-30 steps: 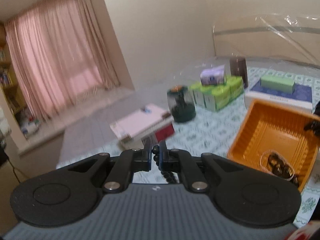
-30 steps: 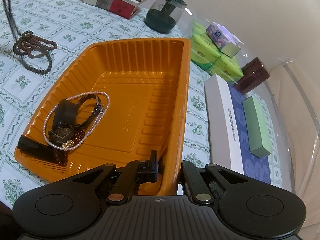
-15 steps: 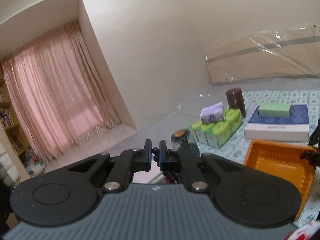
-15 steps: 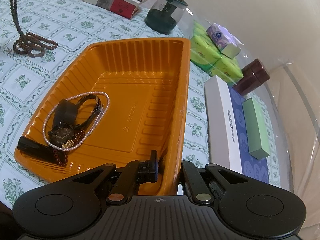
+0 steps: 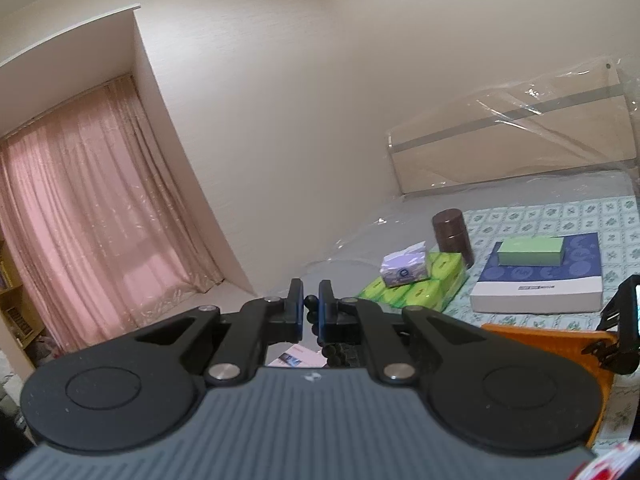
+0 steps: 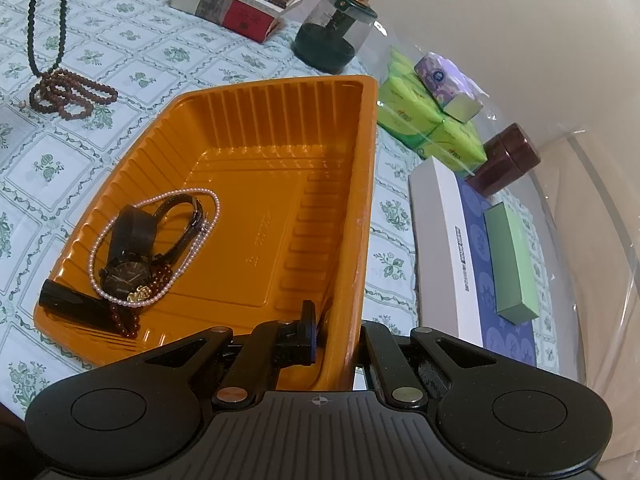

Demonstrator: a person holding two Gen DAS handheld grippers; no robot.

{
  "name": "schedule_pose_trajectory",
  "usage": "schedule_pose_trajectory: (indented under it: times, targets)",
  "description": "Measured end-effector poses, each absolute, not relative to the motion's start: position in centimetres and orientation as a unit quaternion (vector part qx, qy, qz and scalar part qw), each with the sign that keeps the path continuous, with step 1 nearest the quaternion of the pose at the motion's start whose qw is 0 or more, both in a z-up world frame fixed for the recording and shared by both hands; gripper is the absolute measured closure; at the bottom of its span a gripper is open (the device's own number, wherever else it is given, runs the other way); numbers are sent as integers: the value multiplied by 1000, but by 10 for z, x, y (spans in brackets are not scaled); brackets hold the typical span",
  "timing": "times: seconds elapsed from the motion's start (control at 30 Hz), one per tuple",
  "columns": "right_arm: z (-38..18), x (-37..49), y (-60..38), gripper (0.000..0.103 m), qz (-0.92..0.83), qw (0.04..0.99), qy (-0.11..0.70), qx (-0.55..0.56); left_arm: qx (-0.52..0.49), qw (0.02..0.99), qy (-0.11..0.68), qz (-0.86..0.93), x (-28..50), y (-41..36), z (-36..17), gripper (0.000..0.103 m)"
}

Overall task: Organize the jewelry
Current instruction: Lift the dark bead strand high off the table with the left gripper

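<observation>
My left gripper (image 5: 311,313) is shut on a dark bead necklace (image 5: 335,351), held high above the table. In the right wrist view the strand (image 6: 48,20) hangs down at the top left, its lower end still coiled on the tablecloth (image 6: 68,94). My right gripper (image 6: 336,332) is shut on the near right wall of the orange tray (image 6: 280,184). In the tray lie a black watch (image 6: 132,268), a pearl necklace (image 6: 200,236), a dark red bead bracelet (image 6: 128,320) and a black bar (image 6: 68,300). The tray's corner shows in the left wrist view (image 5: 552,340).
On the floral tablecloth stand a book stack (image 6: 240,0), a dark green glass jar (image 6: 332,36), green tissue packs (image 6: 424,120), a brown canister (image 6: 504,160) and a white and blue box (image 6: 476,248) with a green box (image 6: 512,256) on it. Clear plastic sheeting lies beyond.
My left gripper has risen and tilted up with the bead necklace, drawing the strand taut above its coil. The right gripper and tray have not moved.
</observation>
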State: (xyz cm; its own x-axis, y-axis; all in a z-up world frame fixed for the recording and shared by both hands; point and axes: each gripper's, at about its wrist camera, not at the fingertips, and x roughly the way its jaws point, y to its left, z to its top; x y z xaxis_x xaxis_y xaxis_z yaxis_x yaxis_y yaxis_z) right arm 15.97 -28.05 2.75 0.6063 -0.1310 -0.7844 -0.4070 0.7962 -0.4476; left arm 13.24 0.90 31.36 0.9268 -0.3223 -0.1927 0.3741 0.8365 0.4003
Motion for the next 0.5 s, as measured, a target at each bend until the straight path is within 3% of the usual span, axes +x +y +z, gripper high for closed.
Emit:
schedule_pose_trajectory:
  times: [0.5]
  targets:
    - [29,158,-276,98,86,839,437,-312,197,945,47,-257,156,-63,328,97]
